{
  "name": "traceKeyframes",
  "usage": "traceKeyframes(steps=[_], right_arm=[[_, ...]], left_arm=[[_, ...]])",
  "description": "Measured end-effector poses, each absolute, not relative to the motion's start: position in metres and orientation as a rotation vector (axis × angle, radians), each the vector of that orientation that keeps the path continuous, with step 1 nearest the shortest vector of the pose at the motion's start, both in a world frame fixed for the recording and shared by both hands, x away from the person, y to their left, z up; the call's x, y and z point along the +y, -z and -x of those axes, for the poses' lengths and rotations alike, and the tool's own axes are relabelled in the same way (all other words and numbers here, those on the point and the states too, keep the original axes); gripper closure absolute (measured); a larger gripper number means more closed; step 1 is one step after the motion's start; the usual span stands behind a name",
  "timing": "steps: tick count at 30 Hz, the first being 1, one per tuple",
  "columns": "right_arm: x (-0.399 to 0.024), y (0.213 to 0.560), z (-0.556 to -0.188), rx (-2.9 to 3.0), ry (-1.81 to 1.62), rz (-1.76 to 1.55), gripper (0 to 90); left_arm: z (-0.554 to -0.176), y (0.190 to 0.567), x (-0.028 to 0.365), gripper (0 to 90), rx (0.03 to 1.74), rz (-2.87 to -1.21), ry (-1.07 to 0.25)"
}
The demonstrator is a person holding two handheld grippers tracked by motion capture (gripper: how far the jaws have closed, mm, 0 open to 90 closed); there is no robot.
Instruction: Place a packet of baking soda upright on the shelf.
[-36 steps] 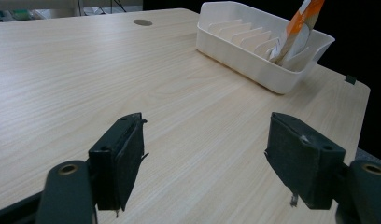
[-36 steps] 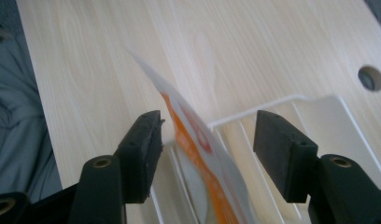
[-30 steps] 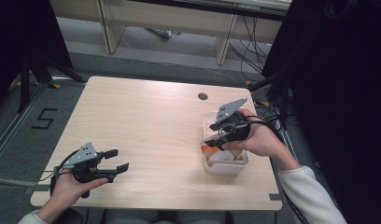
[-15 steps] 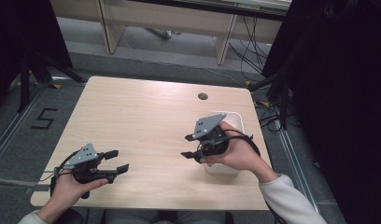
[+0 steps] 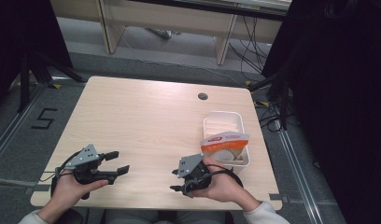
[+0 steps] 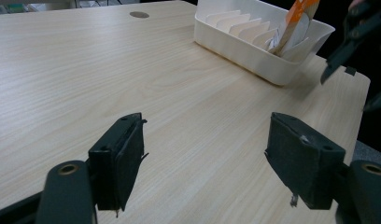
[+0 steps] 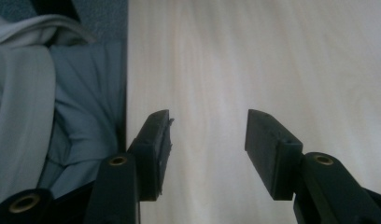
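Two grippers over one big wooden table (image 5: 146, 121), and most of its top is bare, so I have plenty of room on the left and in the middle. At the right side sits a white tray (image 5: 221, 122), close to the right edge, with a round cable hole (image 5: 202, 96) beyond it. An orange and white packet (image 5: 224, 142) stands tilted in the tray's near end, leaning on the ribbed dividers, as the left gripper view shows (image 6: 291, 25).

My right gripper (image 5: 178, 181) is down at the near edge, just beside the tray's near left corner and apart from the packet. Its jaws have just been closing, yet a gap remains and nothing is between them; below them in the right gripper view (image 7: 208, 128) I see bare wood and the table's edge with grey cloth beyond.

My left gripper (image 5: 117, 163) hovers near the front left corner, well apart from the tray, jaws spread wide and empty (image 6: 205, 149).
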State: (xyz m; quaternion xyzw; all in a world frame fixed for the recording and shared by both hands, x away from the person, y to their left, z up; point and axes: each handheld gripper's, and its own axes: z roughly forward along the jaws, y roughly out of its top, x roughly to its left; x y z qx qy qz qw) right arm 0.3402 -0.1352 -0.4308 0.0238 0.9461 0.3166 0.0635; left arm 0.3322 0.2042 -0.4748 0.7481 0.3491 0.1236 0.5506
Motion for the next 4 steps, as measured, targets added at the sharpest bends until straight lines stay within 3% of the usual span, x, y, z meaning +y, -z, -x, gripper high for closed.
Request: traceKeyframes(steps=[4], right_arm=[[-0.1422,0.4267,-0.339,2.843,-0.919,-0.054,50.8]], left_arm=[[-0.3328,0.4753,0.2035,27.1,0.821,-1.773,-0.289]])
